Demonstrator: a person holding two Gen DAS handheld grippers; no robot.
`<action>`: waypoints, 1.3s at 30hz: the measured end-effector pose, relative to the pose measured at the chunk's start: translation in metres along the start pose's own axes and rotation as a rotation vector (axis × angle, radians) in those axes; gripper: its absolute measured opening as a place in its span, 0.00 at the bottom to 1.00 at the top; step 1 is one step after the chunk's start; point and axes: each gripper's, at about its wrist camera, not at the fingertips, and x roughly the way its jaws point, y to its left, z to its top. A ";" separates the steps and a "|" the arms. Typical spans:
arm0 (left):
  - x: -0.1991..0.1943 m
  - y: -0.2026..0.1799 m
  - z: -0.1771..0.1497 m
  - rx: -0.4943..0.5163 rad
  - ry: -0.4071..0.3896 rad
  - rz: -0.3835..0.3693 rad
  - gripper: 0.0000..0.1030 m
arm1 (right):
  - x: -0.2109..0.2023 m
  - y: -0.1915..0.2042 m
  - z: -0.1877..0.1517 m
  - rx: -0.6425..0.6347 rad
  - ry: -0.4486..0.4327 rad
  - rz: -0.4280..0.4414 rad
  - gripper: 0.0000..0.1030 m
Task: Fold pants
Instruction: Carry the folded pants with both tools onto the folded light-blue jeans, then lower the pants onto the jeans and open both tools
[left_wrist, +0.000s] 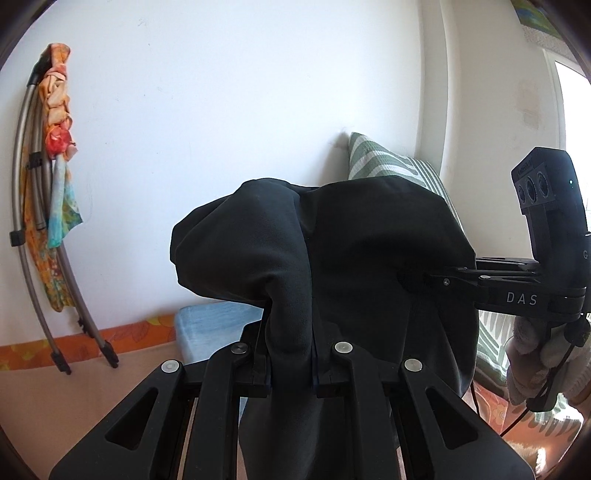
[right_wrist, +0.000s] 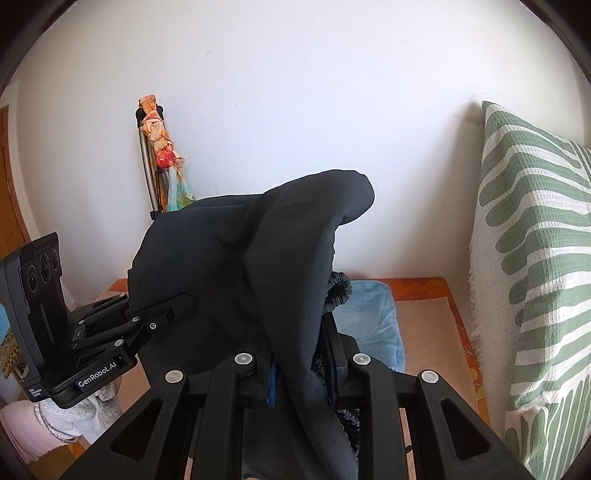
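Note:
The black pants (left_wrist: 332, 251) hang in the air, held up between both grippers. My left gripper (left_wrist: 291, 373) is shut on a bunched fold of the fabric, which drapes over its fingers. My right gripper (left_wrist: 413, 278) comes in from the right in the left wrist view and pinches the pants at their right side. In the right wrist view my right gripper (right_wrist: 299, 376) is shut on the pants (right_wrist: 229, 266) near the gathered elastic waistband (right_wrist: 338, 291). The left gripper (right_wrist: 173, 306) grips the cloth's left side there.
A green-and-white striped cushion (right_wrist: 535, 277) leans on the wall at the right. A folded blue cloth (right_wrist: 373, 321) lies on the orange-edged bed cover (right_wrist: 436, 332) below. A folded metal rack with a colourful cloth (left_wrist: 55, 177) leans on the white wall at left.

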 end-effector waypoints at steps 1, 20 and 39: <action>0.004 0.004 0.003 -0.005 -0.001 0.001 0.12 | 0.005 -0.001 0.006 -0.006 -0.001 -0.002 0.18; 0.188 0.102 -0.018 -0.061 0.230 0.204 0.18 | 0.232 -0.071 0.037 -0.062 0.217 -0.027 0.28; 0.071 0.072 -0.012 -0.069 0.167 0.217 0.51 | 0.117 -0.067 0.014 0.056 0.051 -0.145 0.67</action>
